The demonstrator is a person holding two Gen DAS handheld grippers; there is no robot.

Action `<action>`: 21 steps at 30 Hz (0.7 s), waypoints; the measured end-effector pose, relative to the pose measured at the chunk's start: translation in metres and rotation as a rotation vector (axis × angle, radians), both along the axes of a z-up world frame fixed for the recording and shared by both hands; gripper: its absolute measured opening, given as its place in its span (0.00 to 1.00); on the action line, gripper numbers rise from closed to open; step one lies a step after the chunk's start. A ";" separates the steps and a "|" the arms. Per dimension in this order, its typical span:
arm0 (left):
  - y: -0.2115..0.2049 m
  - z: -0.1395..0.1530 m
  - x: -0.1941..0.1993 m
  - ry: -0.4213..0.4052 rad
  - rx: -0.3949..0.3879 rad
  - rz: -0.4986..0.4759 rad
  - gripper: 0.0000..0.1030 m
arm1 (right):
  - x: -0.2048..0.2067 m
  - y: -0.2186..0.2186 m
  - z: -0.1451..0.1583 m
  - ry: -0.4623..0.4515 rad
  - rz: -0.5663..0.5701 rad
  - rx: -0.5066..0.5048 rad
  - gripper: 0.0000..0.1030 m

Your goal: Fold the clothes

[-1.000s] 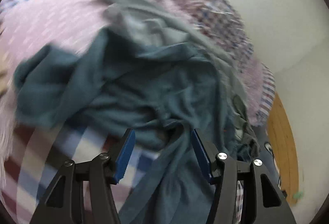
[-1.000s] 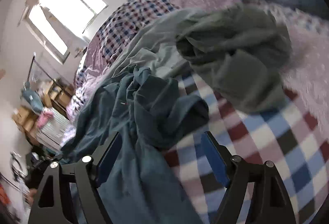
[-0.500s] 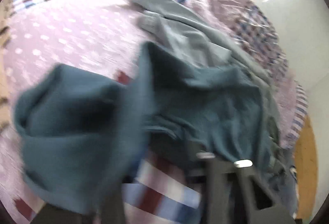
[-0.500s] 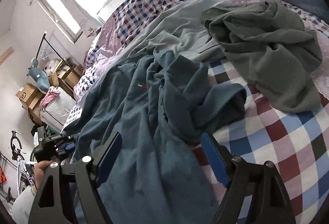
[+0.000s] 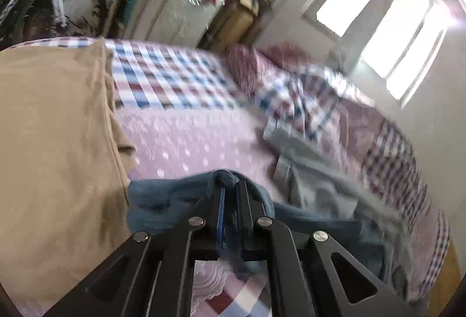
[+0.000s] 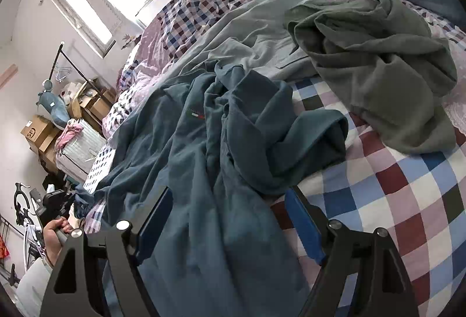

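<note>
Step in hand: picking one garment out of the heap and drawing it straight; no fold has been made yet, I would say.
Garment: the crumpled teal-blue cotton shirt (image 6: 221, 148) with a small striped chest tag sprawls across the checked red, white and blue bedspread (image 6: 407, 200), its far edge stretched off to the bedside.
Left gripper (image 5: 230, 191): its jaws have just closed and sit narrow, pinching a bunched edge of the teal shirt; the person's hand (image 6: 55, 232) holds it at the bed's edge.
Right gripper (image 6: 227, 218): jaws wide, nothing between the pads, hovering over the shirt's near fabric.
Other clothes: a rumpled olive-grey knit top (image 6: 378, 63) and a pale grey shirt (image 6: 256, 34) lie just behind the teal one; a tan cloth (image 5: 52, 156) lies beside the left gripper.
Next move, as I judge it: the right gripper needs to come down on a second edge or corner so the shirt can be pulled taut and laid flat.
Risk: the pale grey shirt touches the teal one and may drag along.
</note>
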State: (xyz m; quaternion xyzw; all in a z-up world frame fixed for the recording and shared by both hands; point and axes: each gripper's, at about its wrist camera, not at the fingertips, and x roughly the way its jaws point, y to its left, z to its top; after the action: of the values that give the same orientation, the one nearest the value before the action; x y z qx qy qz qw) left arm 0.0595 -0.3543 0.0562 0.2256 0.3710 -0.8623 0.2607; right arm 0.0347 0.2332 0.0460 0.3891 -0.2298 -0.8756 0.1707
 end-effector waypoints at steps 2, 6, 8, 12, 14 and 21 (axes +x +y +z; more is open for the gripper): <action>0.004 -0.007 -0.015 -0.063 0.046 -0.102 0.11 | 0.000 -0.001 0.000 -0.002 0.001 -0.002 0.80; 0.048 -0.004 -0.032 -0.002 0.082 -0.438 0.31 | 0.000 -0.005 0.001 0.004 0.010 0.004 0.80; 0.078 -0.001 -0.040 0.028 0.097 -0.638 0.45 | 0.001 -0.007 0.002 0.006 0.017 0.006 0.80; 0.122 -0.009 -0.057 -0.036 0.103 -0.821 0.48 | 0.002 -0.010 0.002 0.008 0.027 0.011 0.80; 0.135 -0.018 -0.067 -0.099 0.095 -0.840 0.48 | 0.002 -0.010 0.002 0.008 0.028 0.013 0.80; 0.147 -0.032 -0.073 -0.163 0.069 -0.808 0.02 | 0.001 -0.006 0.001 -0.003 0.012 0.010 0.80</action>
State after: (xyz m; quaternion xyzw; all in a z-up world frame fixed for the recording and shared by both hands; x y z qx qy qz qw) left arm -0.0140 -0.2072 0.0242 0.4294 0.2594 -0.8615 -0.0781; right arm 0.0355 0.2272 0.0467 0.3925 -0.2233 -0.8751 0.1738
